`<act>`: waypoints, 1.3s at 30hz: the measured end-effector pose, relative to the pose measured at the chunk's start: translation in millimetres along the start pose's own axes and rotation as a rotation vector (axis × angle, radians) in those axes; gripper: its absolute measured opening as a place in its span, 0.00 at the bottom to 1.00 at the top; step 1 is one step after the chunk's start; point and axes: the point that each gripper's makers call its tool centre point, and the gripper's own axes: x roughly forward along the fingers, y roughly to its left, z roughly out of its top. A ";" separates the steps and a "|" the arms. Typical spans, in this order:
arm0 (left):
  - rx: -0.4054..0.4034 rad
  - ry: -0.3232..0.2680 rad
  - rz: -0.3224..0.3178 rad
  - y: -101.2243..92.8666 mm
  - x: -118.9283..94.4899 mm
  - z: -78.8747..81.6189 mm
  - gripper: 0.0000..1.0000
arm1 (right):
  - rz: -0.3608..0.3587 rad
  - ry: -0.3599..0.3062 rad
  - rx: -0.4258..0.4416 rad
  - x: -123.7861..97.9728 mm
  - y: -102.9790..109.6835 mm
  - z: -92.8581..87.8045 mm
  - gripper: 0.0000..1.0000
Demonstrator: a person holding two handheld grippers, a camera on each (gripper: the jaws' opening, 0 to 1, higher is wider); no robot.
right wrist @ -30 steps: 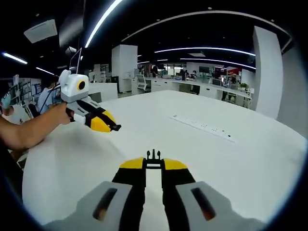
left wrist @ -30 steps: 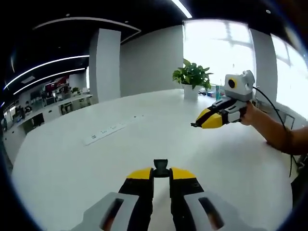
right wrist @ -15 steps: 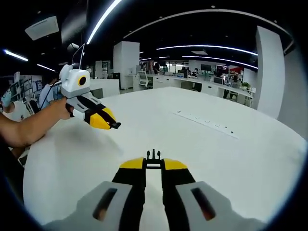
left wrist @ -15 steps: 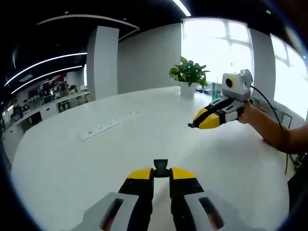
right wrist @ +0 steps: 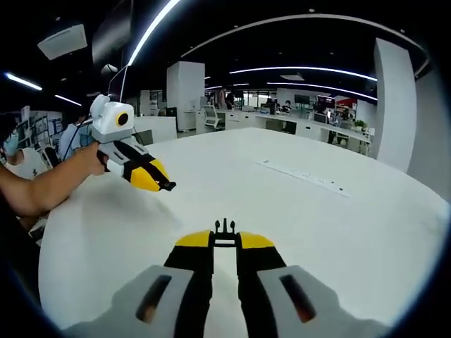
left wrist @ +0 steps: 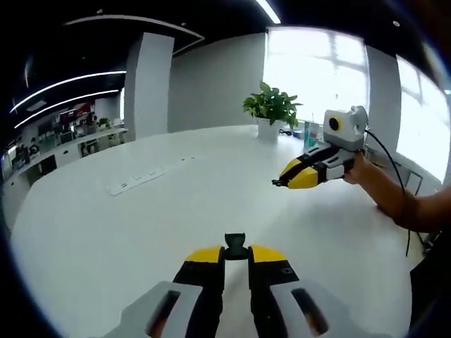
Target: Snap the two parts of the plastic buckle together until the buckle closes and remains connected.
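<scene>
Left gripper (left wrist: 236,255): we clamp the black socket buckle half (left wrist: 236,244).
Right gripper (right wrist: 225,241): we clamp the black pronged buckle half (right wrist: 225,227).
Surroundings: white power strip (left wrist: 137,182) at 10 o'clock, potted green plant (left wrist: 269,113) at 12, round white table (left wrist: 106,239).

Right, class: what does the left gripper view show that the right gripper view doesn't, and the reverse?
Left gripper view: a potted plant before bright windows, and the left claw shut on the blunt-ended buckle half. Right gripper view: rows of office desks, and the right claw shut on the pronged buckle half. Both: the white table, the power strip lying on it, and the opposite claw held in the air, so the two halves are apart.
</scene>
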 end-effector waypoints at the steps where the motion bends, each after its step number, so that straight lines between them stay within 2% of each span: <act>1: 0.005 0.009 -0.011 -3.5 -0.2 -3.0 0.10 | 0.002 0.001 0.000 -1.0 1.2 -0.7 0.10; 3: 0.043 0.036 0.006 -7.8 -0.6 -10.6 0.10 | 0.023 0.004 0.014 -4.0 4.7 -3.8 0.10; 12: 0.034 0.021 -0.014 -11.7 -5.3 -9.5 0.10 | 0.013 0.007 0.024 -12.2 7.7 -13.7 0.10; 23: 0.090 0.063 -0.080 -31.5 -10.3 -19.8 0.10 | 0.099 0.048 -0.002 -4.8 29.3 -21.2 0.10; 28: 0.092 0.055 -0.110 -39.4 -13.1 -19.9 0.10 | 0.100 0.052 -0.005 -6.6 29.6 -22.6 0.10; 33: 0.143 0.047 -0.174 -53.6 -18.0 -26.8 0.10 | 0.124 0.046 -0.006 -8.1 32.7 -20.3 0.10; 36: 0.179 0.009 -0.271 -71.0 -23.2 -26.0 0.10 | 0.140 0.039 -0.009 -10.9 34.3 -18.2 0.10; 37: 0.184 0.012 -0.264 -69.5 -23.3 -26.1 0.10 | 0.148 0.036 -0.008 -11.9 34.9 -17.7 0.10; 38: 0.212 -0.001 -0.280 -72.3 -23.9 -25.7 0.10 | 0.154 0.035 -0.008 -12.8 35.2 -17.6 0.10; 39: 0.208 0.000 -0.295 -74.2 -24.3 -26.3 0.10 | 0.160 0.033 -0.008 -13.4 35.9 -17.3 0.10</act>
